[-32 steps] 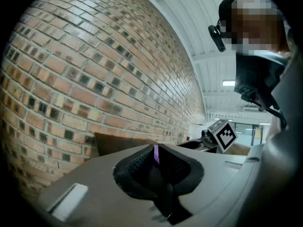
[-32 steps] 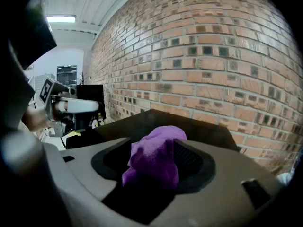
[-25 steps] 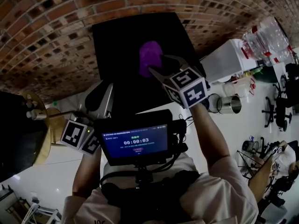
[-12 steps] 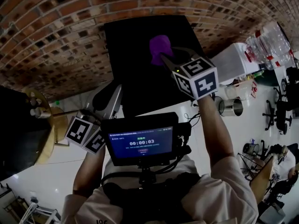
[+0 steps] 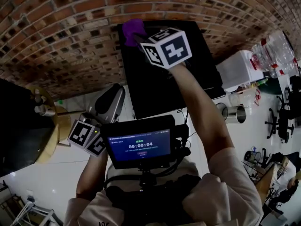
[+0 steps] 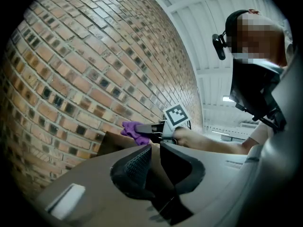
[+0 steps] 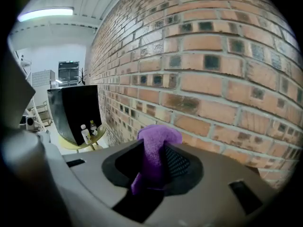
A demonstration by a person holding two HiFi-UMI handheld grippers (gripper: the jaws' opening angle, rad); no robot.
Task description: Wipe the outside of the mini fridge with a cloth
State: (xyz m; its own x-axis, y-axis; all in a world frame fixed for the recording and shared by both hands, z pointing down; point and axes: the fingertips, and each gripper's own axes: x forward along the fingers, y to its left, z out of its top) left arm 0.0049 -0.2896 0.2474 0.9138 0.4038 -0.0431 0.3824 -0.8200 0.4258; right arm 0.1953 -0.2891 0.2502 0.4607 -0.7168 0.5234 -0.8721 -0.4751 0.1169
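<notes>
Head view: purple cloth now at the far left corner of the mini fridge top

The mini fridge (image 5: pixel 157 86) stands as a black box against the brick wall (image 5: pixel 70 32), its flat top facing the camera. The right gripper (image 5: pixel 141 38) reaches over that top from the near side, arm stretched out, and holds the cloth (image 5: pixel 132 29) at the far left corner, right by the wall. In the right gripper view the jaws pinch the purple cloth between the pads, a bunched end standing up past them. These jaws have just been closing, with the cloth between them. Gripping it by the middle leaves a loose wad out front, which probably serves as the wiping pad. Starting at a far corner would let the strokes run back across the whole top.

The left gripper (image 6: pixel 155 160) hangs back at the near left of the fridge, pointing level along the wall. Its jaws stand a narrow slit apart with nothing between them. It seems to be kept clear so the right arm can sweep freely.

A second ago the cloth and the right gripper were over the middle of the top. Since then they have moved left and farther off to the corner, while the left gripper has shifted only a little
</notes>
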